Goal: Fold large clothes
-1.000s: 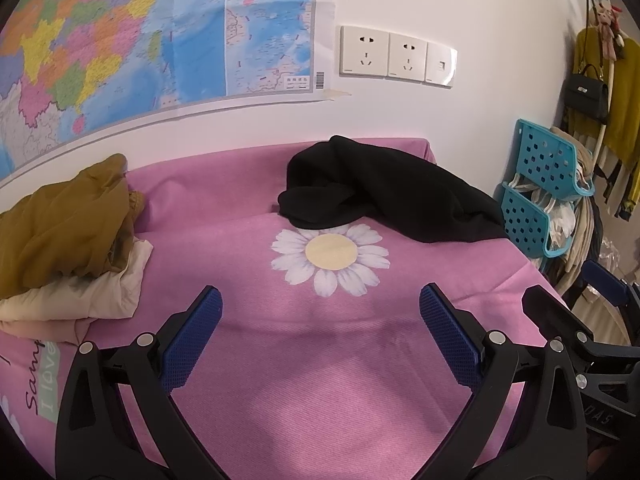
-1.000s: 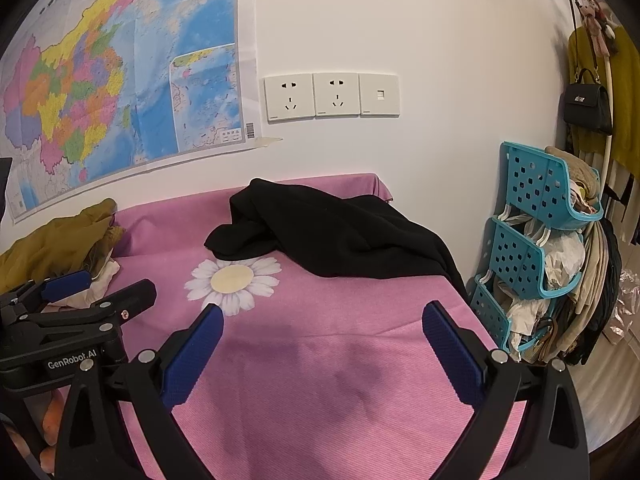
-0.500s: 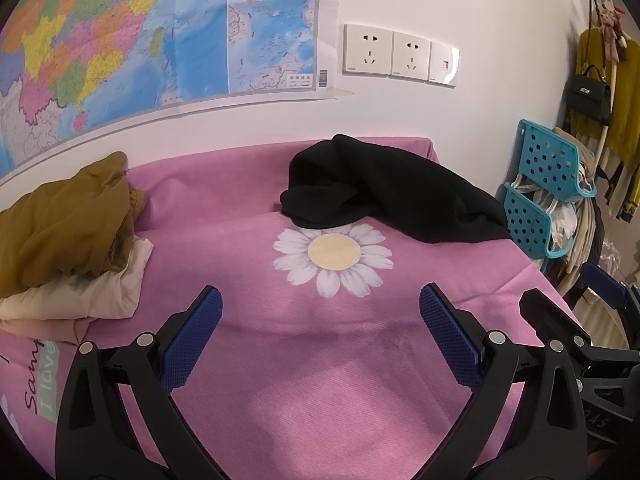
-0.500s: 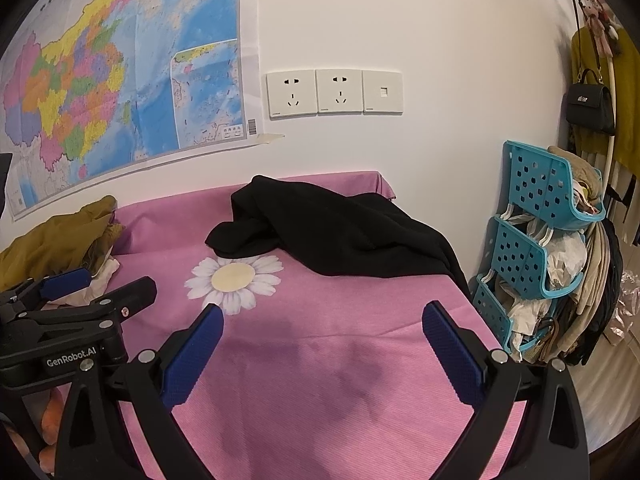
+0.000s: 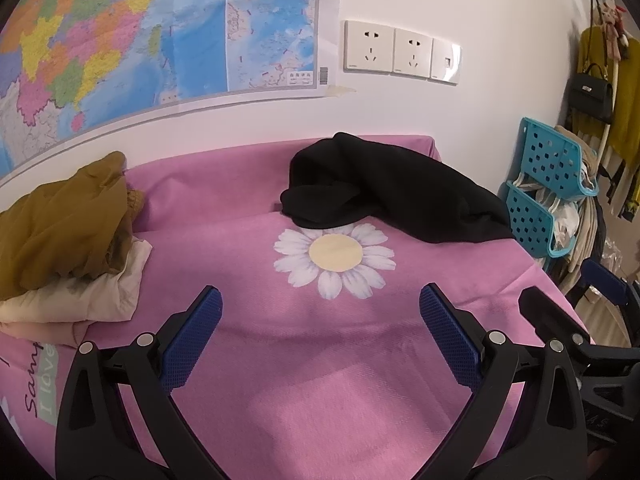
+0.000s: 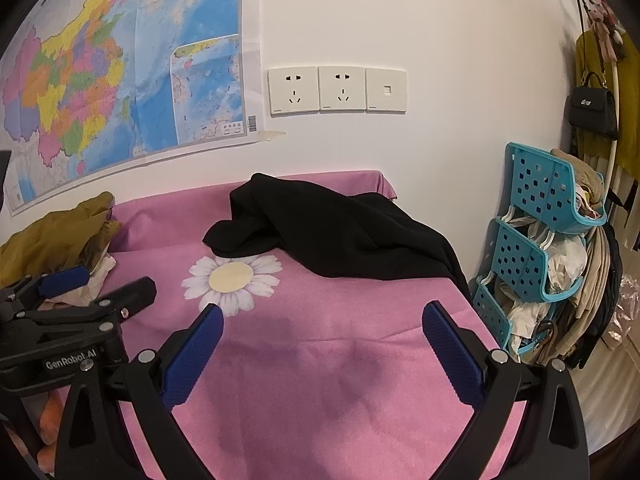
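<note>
Far left, partly cut off by the frame edge: mustard-brown garment, crumpled, heaped on a folded cream garment; how many pieces the heap holds cannot be told. Below it, printed lettering on the pink cloth, cut off and only partly legible.

Wall, left to centre: coloured map, its left and upper parts cropped; small print unreadable. Right of it, three white wall plates, two sockets and one switch-like plate.

Table: covered by a pink tablecloth with a white daisy print near the middle.

Left tool: fingers wide apart, blue pads facing each other, nothing between them, hovering over bare pink cloth. In the right wrist view its body appears at lower left, partly hiding the cream garment.

Task item: black garment, bunched and unfolded, at the far right of the table, against the wall, just behind the daisy; its right edge drapes over the table side, and the hanging part is hidden.

Right tool: fingers wide apart, empty, over pink cloth near the front edge.

Far right, beside the table: turquoise perforated tiered rack stuffed with bags and cloth, contents indistinct. Above, a black handbag hanging among yellow clothing, blurred at the rim.
</note>
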Demonstrator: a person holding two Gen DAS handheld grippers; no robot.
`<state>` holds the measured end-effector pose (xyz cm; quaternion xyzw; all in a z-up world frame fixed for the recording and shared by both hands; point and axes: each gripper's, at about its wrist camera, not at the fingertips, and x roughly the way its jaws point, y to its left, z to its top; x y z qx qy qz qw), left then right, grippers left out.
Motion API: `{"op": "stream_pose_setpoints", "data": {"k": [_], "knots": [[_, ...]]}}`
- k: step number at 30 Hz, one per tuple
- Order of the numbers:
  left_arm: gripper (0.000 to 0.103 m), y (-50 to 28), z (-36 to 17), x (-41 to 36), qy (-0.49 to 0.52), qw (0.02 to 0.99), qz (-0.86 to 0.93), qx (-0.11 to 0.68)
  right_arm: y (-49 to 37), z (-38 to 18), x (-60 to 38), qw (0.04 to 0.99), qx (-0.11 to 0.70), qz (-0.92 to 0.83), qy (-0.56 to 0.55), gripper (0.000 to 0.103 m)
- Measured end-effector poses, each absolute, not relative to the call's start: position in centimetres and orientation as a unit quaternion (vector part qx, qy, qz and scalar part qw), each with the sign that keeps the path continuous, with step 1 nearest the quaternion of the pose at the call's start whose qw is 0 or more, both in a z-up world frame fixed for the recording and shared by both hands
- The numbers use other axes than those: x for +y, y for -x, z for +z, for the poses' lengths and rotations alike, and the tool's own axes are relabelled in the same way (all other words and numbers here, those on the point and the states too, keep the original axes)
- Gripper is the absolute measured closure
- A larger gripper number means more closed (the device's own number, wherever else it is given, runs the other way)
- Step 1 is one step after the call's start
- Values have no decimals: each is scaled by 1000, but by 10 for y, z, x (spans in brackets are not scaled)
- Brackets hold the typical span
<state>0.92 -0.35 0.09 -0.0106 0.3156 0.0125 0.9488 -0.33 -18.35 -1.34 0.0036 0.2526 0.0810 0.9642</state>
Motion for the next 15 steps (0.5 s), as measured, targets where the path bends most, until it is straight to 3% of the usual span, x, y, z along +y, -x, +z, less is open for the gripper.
{"op": "stream_pose_setpoints", "data": {"k": [15], "knots": [[6, -58, -5, 13, 30, 936, 20, 350, -63, -5, -182, 957, 273, 98, 8, 6]]}}
